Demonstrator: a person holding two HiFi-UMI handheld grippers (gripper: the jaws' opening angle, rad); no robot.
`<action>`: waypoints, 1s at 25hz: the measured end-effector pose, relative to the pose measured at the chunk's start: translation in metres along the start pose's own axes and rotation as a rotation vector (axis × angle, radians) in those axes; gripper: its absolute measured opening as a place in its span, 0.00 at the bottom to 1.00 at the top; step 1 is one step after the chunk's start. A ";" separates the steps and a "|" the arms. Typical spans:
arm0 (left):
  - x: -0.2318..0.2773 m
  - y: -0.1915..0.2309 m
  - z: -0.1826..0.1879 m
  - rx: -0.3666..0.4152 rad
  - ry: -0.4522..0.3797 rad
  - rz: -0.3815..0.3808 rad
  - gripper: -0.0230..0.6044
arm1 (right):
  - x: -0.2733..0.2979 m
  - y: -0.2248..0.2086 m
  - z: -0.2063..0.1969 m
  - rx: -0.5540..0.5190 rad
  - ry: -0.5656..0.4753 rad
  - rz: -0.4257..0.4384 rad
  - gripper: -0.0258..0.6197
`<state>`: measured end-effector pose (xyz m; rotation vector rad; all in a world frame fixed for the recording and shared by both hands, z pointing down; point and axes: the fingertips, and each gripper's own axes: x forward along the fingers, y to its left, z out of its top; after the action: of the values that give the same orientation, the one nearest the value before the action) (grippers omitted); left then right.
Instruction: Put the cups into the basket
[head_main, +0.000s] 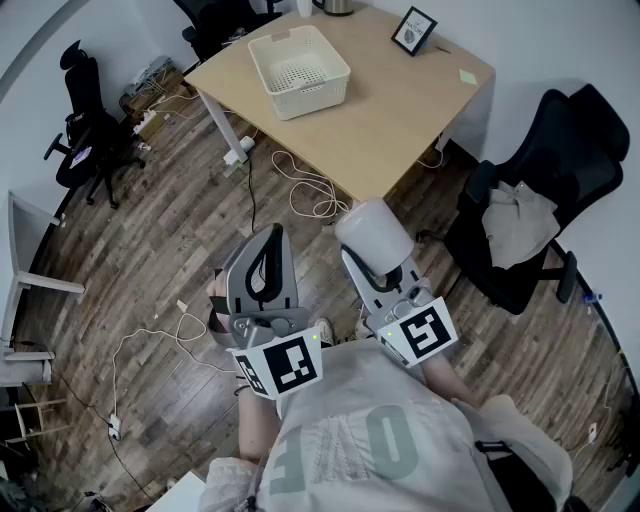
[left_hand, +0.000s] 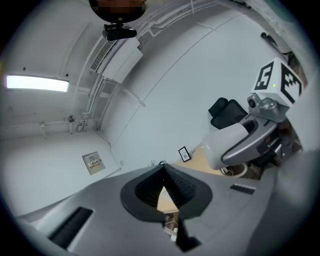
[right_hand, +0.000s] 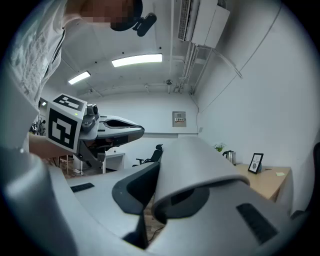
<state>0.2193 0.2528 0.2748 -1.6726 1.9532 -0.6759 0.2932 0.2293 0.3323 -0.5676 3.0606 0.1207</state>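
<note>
The right gripper (head_main: 377, 258) clamps its fingers on a white cup (head_main: 372, 230) above the floor (head_main: 170, 250), well apart from the table (head_main: 400, 110). The basket (head_main: 322, 88) stands on that table. The left gripper (head_main: 270, 236) has its fingers closed, empty.

The cup (head_main: 373, 235) looks matt white and smooth; plastic or paper, I cannot tell which. The basket (head_main: 299, 70) is cream plastic with smooth walls and a bottom pierced with small holes. The surface (head_main: 400, 120) beneath it is pale wood-look board, even and matt. The floor (head_main: 170, 250) is dark wooden planking, streaky in grain, with a dull sheen. The left gripper (left_hand: 164, 189) and right gripper (right_hand: 160, 200) have smooth grey matt plastic shells; the left jaws carry ribbed black pads. Crumpled pale cloth (head_main: 518, 222) lies on the black chair (head_main: 590, 140).
</note>
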 end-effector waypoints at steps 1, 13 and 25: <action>0.000 0.001 -0.001 0.001 -0.001 0.001 0.05 | 0.002 0.001 0.001 0.001 0.002 0.004 0.09; -0.007 0.042 -0.037 -0.005 0.013 0.033 0.05 | 0.034 0.021 -0.003 0.015 0.023 0.001 0.09; -0.003 0.076 -0.087 -0.039 0.008 0.010 0.05 | 0.072 0.035 -0.008 -0.009 0.032 -0.047 0.09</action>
<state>0.1061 0.2706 0.2927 -1.6844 1.9911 -0.6465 0.2131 0.2356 0.3402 -0.6477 3.0769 0.1261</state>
